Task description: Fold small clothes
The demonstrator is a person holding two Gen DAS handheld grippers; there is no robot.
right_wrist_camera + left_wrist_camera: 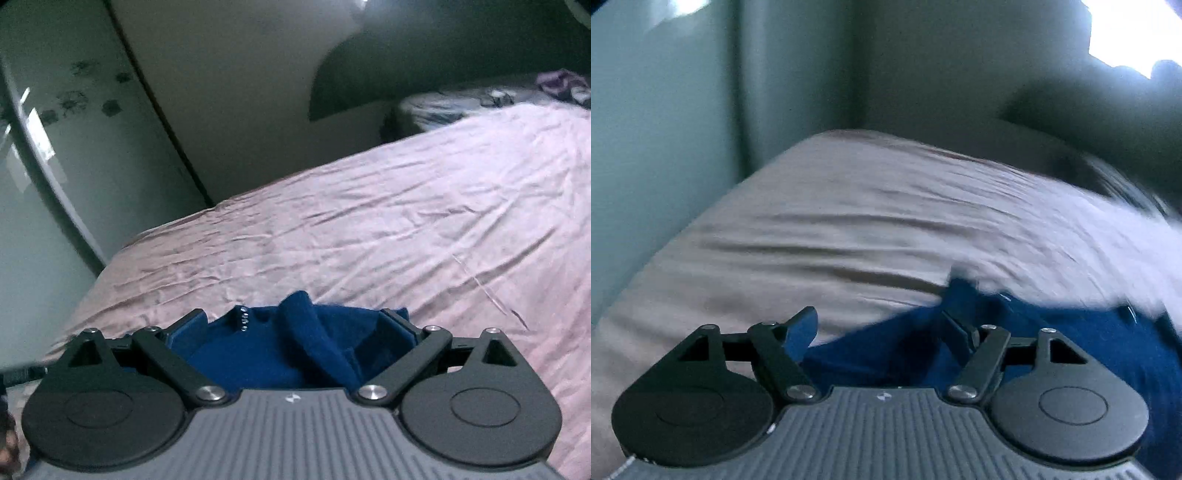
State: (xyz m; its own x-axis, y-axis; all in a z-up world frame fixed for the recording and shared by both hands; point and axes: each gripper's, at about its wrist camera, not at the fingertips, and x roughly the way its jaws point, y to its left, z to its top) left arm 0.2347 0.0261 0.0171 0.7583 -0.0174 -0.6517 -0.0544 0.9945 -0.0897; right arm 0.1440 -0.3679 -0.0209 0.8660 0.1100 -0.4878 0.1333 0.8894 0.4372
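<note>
Blue garment [288, 347] lies bunched on the bed [406, 221], at 6 o'clock in both views. Right gripper [295, 332] jaws wide, cloth heaped between them, a fold standing up mid-gap. Left gripper [882, 325] jaws wide too, over the garment's [923, 347] edge; its right finger [956, 325] pokes into the cloth. Left view blurred.

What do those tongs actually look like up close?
Both are alike. The left tongs and the right tongs each have a ribbed grey body with a small white logo, two round matte-black discs, black linkage bars on silver pivot pins, and flat black fingers. No cables or sleeves show.
</note>
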